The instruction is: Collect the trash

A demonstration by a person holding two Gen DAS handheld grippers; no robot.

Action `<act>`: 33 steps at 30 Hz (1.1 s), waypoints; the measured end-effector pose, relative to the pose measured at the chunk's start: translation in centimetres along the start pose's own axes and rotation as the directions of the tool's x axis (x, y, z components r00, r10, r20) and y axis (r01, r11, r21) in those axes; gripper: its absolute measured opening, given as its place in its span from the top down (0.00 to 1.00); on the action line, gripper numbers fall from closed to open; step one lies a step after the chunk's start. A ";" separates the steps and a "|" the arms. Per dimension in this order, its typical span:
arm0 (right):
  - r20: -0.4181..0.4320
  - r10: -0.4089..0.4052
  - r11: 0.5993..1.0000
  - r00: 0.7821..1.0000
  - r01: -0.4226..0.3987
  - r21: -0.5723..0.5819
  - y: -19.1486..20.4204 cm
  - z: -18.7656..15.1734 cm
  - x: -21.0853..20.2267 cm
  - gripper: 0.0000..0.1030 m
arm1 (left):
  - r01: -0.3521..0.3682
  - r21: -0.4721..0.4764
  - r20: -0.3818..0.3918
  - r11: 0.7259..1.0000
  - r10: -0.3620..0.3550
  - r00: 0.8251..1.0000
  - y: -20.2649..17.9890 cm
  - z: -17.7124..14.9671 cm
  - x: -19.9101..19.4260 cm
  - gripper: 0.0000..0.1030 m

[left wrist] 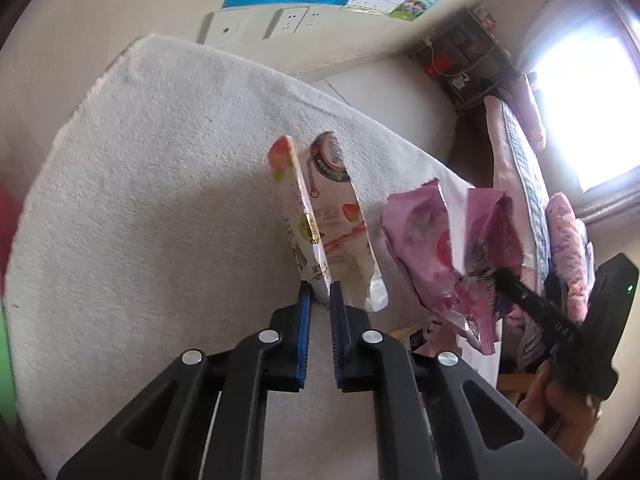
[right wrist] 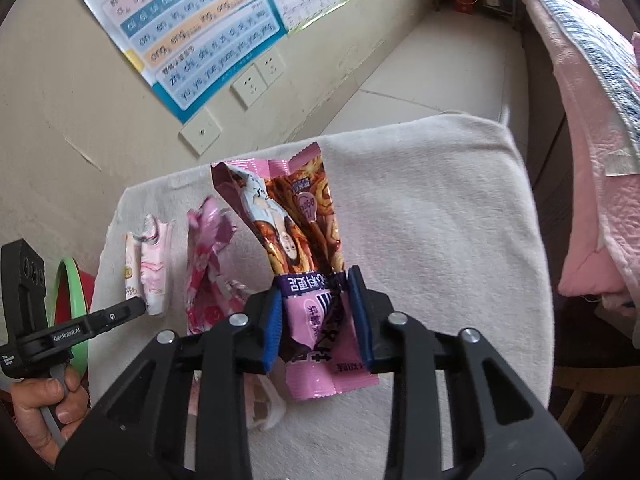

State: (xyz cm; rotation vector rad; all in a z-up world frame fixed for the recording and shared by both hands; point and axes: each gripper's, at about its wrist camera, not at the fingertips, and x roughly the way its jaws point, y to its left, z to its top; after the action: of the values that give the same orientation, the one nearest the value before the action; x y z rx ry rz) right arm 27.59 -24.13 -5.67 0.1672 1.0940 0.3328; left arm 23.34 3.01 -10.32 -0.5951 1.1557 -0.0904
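In the left wrist view my left gripper [left wrist: 320, 294] is shut on the lower edge of a white and pink strawberry-print wrapper [left wrist: 320, 216], which stands upright above the towel-covered table [left wrist: 140, 200]. In the right wrist view my right gripper [right wrist: 316, 308] is shut on a long pink and brown snack wrapper [right wrist: 304, 232] held up over the towel [right wrist: 440, 220]. A crumpled pink wrapper [right wrist: 208, 264] lies between the two grippers. The left gripper [right wrist: 136, 308] and its white wrapper [right wrist: 150, 268] show at the left of that view.
A red bin with a green rim [right wrist: 72, 292] sits beyond the table's left edge. Another pale wrapper [right wrist: 264, 404] lies under my right gripper. A bed with pink quilts [right wrist: 592, 160] runs along the right. A person's hand [right wrist: 48, 400] holds the left gripper's handle.
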 end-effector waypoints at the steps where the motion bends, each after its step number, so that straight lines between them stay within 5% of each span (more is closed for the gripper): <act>1: 0.006 -0.003 1.000 1.000 0.003 0.001 -0.1 0.0 -0.3 0.71 | -0.005 0.011 0.001 1.000 0.005 1.000 0.0 -0.1 -0.1 0.94; 22: 0.107 -0.020 0.998 0.994 0.012 0.068 -1.4 -5.7 -8.8 0.71 | -0.063 0.187 0.037 0.980 0.057 0.998 0.7 -5.5 -7.6 0.94; 33: 0.110 -0.011 1.000 0.994 0.011 0.005 3.6 -11.4 -9.3 0.71 | -0.083 0.221 0.059 0.972 0.072 0.996 1.5 -9.0 -10.5 0.94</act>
State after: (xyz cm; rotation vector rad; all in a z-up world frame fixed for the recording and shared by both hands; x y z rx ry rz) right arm 12.91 -24.32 -1.98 0.1810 0.9859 0.3080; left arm 10.65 4.55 -4.74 -0.3505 1.1001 -0.1360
